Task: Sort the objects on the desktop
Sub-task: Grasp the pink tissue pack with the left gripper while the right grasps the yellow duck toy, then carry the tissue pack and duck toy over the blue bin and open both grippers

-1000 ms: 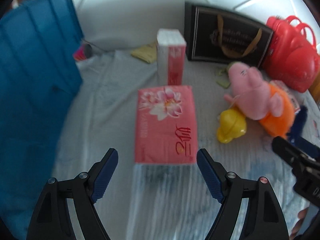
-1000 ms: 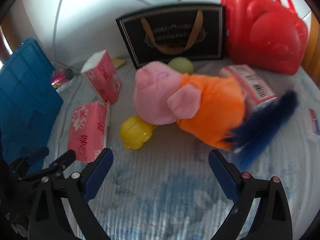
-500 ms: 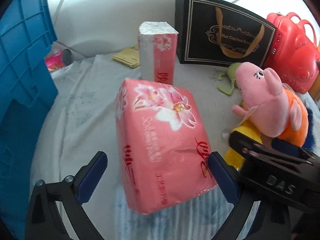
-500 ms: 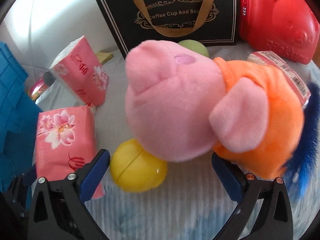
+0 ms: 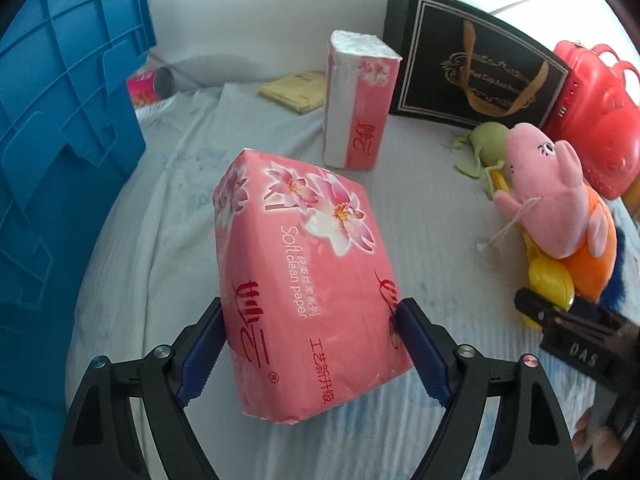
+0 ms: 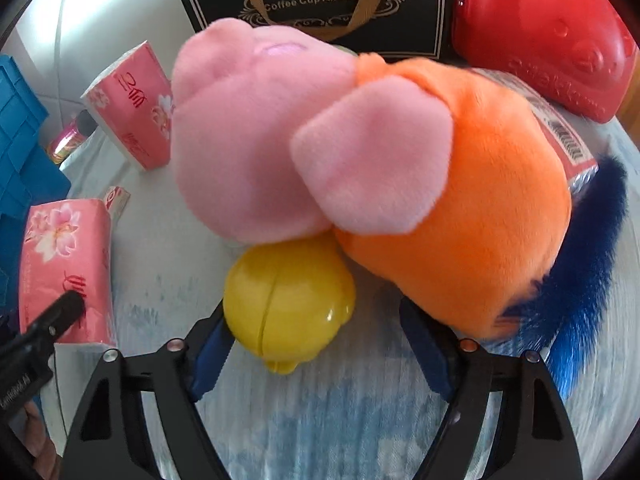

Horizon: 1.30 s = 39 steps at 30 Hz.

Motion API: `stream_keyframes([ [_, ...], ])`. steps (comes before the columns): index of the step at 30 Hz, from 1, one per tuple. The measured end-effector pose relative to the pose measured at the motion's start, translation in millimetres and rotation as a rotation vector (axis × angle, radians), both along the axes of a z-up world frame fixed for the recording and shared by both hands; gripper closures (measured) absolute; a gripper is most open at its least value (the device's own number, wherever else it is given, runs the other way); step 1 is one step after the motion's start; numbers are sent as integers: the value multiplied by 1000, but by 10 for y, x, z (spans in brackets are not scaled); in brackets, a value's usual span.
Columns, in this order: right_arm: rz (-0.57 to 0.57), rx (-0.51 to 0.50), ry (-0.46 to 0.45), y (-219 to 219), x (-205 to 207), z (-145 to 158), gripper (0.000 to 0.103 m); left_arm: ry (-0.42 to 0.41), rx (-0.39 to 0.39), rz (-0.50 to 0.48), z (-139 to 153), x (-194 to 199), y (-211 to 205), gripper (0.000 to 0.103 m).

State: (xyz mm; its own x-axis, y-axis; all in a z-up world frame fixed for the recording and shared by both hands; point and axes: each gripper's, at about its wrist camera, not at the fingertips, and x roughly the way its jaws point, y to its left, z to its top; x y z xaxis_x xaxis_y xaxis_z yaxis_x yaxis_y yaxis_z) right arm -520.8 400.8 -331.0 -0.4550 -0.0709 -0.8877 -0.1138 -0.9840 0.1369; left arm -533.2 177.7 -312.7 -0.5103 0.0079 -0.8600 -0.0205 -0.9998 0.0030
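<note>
My left gripper (image 5: 310, 346) is shut on a pink tissue pack (image 5: 304, 280) and holds it tilted above the pale cloth. The pack also shows in the right wrist view (image 6: 66, 264). My right gripper (image 6: 320, 346) is open around a yellow plastic toy (image 6: 286, 300); its left pad touches the toy and its right pad is at the orange body of a pink pig plush (image 6: 360, 152). The plush also shows at the right of the left wrist view (image 5: 556, 208).
A blue crate (image 5: 60, 140) stands at the left. A second tissue pack (image 5: 360, 108) stands upright behind. A black gift bag (image 5: 472, 76) and a red bag (image 5: 600, 116) line the back. A green toy (image 5: 486, 144), a yellow packet (image 5: 296, 90) and a pink can (image 5: 150, 84) lie around.
My left gripper closed on the flat tissue pack and lifted it, tilting it up. My right gripper moved in towards the plush and the yellow toy and narrowed around them.
</note>
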Motion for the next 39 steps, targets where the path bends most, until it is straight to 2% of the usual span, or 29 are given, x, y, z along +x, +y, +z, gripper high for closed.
stream_keyframes([
  [3, -4, -13, 23, -18, -35, 37, 21, -1, -39, 5, -22, -62, 91, 18],
  [6, -1, -6, 24, -58, -121, 22, 13, 0, -48, 0, -81, -113, 150, 17],
  [7, 0, -4, 22, -70, -144, 1, 13, -7, -25, -10, -112, -123, 155, 22],
  [8, 0, -3, 20, -76, -161, -24, 13, -15, 6, -23, -134, -125, 165, 36],
  [10, -5, 3, 28, -68, -149, -42, 12, -6, 0, -31, -137, -97, 213, 39],
  [11, -8, 6, 34, -62, -138, -47, 16, 3, -13, -34, -135, -80, 238, 40],
  [12, -6, 8, 39, -65, -126, -45, 33, 11, -21, -36, -132, -63, 251, 40],
  [14, 10, 11, 46, -94, -98, -17, 49, 13, -23, -34, -114, -30, 248, 42],
  [19, 40, -4, 64, -153, 18, 78, 49, 30, -28, -28, 37, 133, 230, 42],
  [25, 91, -5, 127, -257, 297, 383, 49, 77, -29, -29, 329, 410, 208, 42],
  [39, 183, 8, 336, -565, 960, 1472, 51, 232, -47, -20, 1229, 1220, 88, 42],
])
